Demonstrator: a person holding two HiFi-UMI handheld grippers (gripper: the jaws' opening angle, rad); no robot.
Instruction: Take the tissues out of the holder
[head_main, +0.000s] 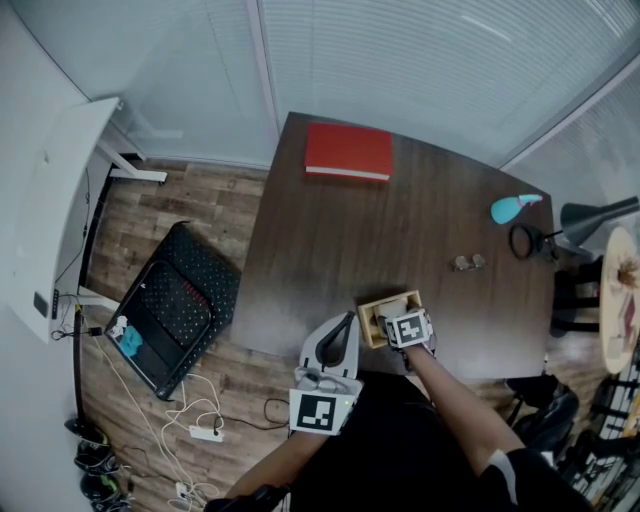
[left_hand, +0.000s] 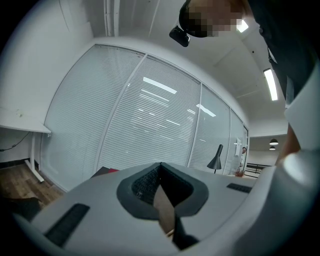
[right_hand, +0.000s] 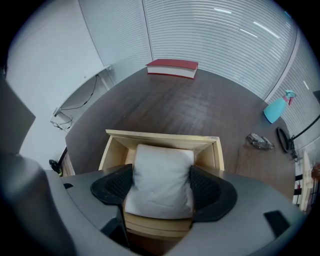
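A light wooden holder (head_main: 370, 322) (right_hand: 160, 136) stands at the near edge of the dark table (head_main: 400, 220). A white pack of tissues (right_hand: 161, 172) sits upright in it. My right gripper (right_hand: 161, 185) (head_main: 398, 318) reaches over the holder, and its black pads (right_hand: 119, 184) press on the pack's left and right sides. My left gripper (head_main: 345, 325) (left_hand: 160, 169) hangs just left of the holder by the table edge. It points up toward the blinds with its jaws together and holds nothing.
A red book (head_main: 348, 152) (right_hand: 172, 68) lies at the table's far edge. A teal spray bottle (head_main: 512, 207) (right_hand: 276, 108), a small crumpled item (head_main: 467, 262) (right_hand: 259, 141) and a black lamp (head_main: 590, 215) are at the right. A black perforated seat (head_main: 175, 305) and cables are on the floor at the left.
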